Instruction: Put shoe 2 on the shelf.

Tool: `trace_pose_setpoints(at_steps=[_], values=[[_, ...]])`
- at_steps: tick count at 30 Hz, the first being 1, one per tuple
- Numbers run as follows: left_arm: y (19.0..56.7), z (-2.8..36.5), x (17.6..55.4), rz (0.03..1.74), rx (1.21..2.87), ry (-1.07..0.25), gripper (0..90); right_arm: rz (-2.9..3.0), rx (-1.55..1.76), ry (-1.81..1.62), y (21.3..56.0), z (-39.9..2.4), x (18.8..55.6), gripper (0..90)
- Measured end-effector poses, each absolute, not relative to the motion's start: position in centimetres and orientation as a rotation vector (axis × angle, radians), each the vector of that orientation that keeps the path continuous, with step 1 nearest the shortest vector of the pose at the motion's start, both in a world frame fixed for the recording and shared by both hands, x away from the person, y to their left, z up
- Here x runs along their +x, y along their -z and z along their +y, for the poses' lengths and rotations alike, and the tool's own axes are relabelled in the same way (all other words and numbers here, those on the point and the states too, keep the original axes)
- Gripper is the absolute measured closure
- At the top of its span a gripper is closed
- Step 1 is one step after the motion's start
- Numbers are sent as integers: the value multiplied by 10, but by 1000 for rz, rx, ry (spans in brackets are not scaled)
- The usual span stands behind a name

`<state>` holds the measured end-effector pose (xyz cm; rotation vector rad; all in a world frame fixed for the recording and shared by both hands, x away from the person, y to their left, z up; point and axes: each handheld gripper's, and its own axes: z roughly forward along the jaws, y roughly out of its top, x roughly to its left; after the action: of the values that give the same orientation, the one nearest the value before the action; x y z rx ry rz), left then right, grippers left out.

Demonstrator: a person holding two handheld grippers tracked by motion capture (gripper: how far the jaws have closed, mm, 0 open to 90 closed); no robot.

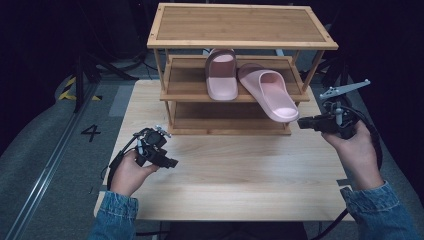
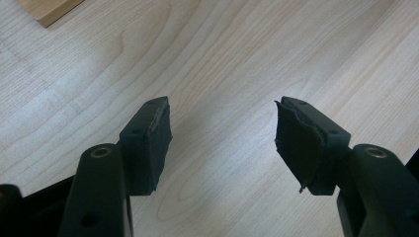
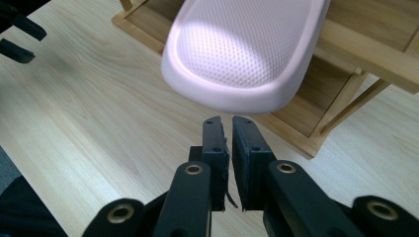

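Two pink slippers lie on the middle shelf of a wooden shoe rack (image 1: 240, 25). The left slipper (image 1: 222, 75) lies fully on the shelf. The right slipper (image 1: 270, 92) is skewed, its heel overhanging the shelf's front edge. My right gripper (image 1: 301, 122) is level with that heel, at its right. In the right gripper view the gripper (image 3: 227, 121) is shut with nothing in it, its tips just short of the slipper's dotted heel (image 3: 242, 49). My left gripper (image 1: 172, 162) hovers over the table at the front left, open and empty (image 2: 222, 123).
The rack stands at the back of a light wooden table (image 1: 240, 180) and has three tiers. Its bottom shelf (image 1: 225, 117) is bare. A rack corner (image 2: 47, 12) lies beyond the left gripper. Dark floor surrounds the table.
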<state>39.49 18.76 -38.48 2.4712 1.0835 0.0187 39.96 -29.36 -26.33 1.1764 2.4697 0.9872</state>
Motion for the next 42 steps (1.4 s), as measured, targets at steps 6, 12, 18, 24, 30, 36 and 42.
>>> trace_pose_setpoints(at_steps=[6, 12, 18, 24, 30, 36, 42], values=[[386, 186, 395, 1089, 2467, -14, 383, 2465, 1216, -958, 274, -291, 411, 863], [386, 190, 393, 1093, 2465, -12, 383, 2464, 1245, -956, 282, -289, 420, 862], [387, 194, 388, 1107, 2460, -13, 383, 2489, 1186, -988, 279, -283, 406, 855], [387, 195, 385, 1116, 2457, -16, 383, 2423, 1148, -1054, 268, -286, 399, 900], [386, 196, 385, 1118, 2455, -10, 383, 2422, 1177, -1049, 272, -283, 414, 900], [388, 196, 385, 1112, 2461, -13, 383, 2403, 1164, -1070, 272, -273, 425, 900], [386, 197, 385, 1111, 2452, -12, 383, 2394, 1167, -1043, 272, -260, 444, 900]])
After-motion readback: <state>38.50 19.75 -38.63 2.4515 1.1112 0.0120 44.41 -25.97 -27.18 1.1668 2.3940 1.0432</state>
